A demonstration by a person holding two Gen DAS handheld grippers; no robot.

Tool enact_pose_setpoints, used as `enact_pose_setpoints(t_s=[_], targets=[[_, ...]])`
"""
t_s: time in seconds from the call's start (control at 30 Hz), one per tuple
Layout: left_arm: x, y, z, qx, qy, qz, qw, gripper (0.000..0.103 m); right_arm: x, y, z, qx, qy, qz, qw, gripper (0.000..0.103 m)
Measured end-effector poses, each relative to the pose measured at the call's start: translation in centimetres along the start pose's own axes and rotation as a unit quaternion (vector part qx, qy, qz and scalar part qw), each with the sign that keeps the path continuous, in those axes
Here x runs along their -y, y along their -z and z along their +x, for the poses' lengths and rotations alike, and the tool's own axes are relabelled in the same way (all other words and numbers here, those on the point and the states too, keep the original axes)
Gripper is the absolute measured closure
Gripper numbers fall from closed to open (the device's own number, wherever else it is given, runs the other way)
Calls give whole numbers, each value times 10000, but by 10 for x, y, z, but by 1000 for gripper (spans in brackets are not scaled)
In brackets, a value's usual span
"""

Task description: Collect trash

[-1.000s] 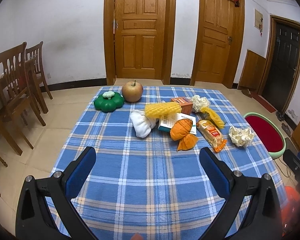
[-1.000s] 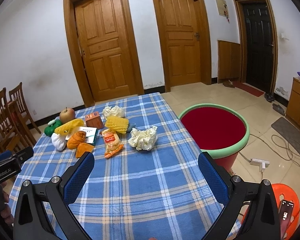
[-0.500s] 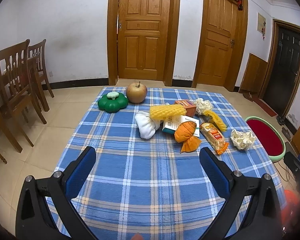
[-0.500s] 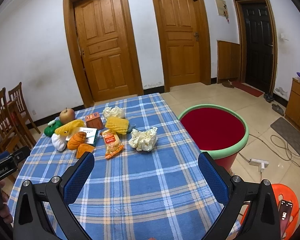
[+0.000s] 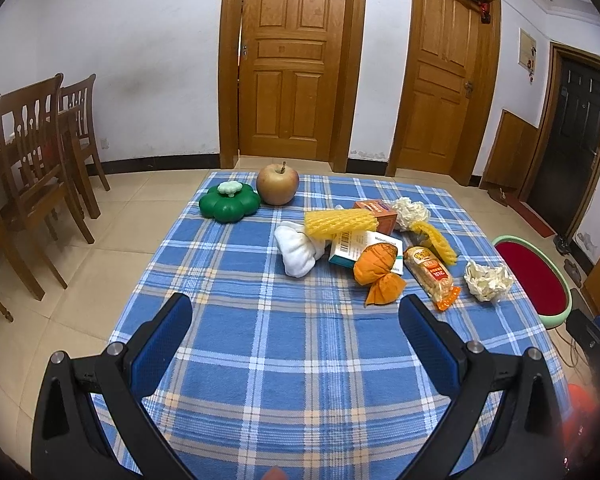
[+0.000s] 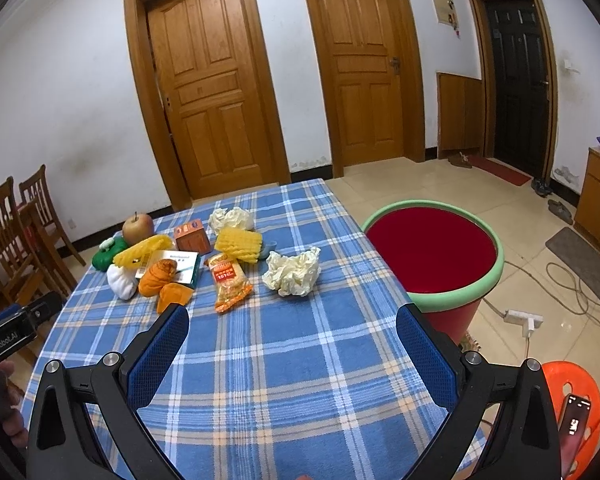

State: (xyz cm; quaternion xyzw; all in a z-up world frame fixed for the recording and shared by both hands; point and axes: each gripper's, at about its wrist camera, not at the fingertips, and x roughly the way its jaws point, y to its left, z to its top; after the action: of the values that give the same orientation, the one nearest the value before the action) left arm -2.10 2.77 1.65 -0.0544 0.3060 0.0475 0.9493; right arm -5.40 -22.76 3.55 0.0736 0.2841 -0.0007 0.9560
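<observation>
left gripper [image 5: 296, 312]: black angular frame, two fingers faced with blue mesh-textured pads [image 5: 160, 344]
right gripper [image 6: 292, 322]: same black frame, same blue textured pads [image 6: 428, 354]
screws: round silver bolt heads at each finger's linkage joints
marking: white "GenRobot.AI" lettering along the left gripper's black body, seen from the right wrist

A woven checked cloth [image 5: 300, 344] covers the bench. The crumpled paper [image 6: 292, 272] looks matt and creased, the snack packet [image 6: 229, 282] glossy plastic, the yellow foam net [image 5: 340, 222] ribbed, the doors [image 5: 294, 60] varnished wood.
</observation>
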Motion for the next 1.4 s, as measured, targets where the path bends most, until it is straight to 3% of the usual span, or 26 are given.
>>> enact_pose_setpoints(t_s=[0.7, 1.17, 1.4], targets=[[-4, -3, 16, -202, -109, 93, 9997, 2, -5, -4, 17, -215, 30, -130, 9997, 0], [-36, -43, 88, -549, -453, 106, 9974, 2, -4, -31, 74, -647, 140, -101, 9978, 0], [-35, -52, 134, -868, -125, 84, 9961, 2, -1, -43, 113, -997, 370, 10, 9943, 0]])
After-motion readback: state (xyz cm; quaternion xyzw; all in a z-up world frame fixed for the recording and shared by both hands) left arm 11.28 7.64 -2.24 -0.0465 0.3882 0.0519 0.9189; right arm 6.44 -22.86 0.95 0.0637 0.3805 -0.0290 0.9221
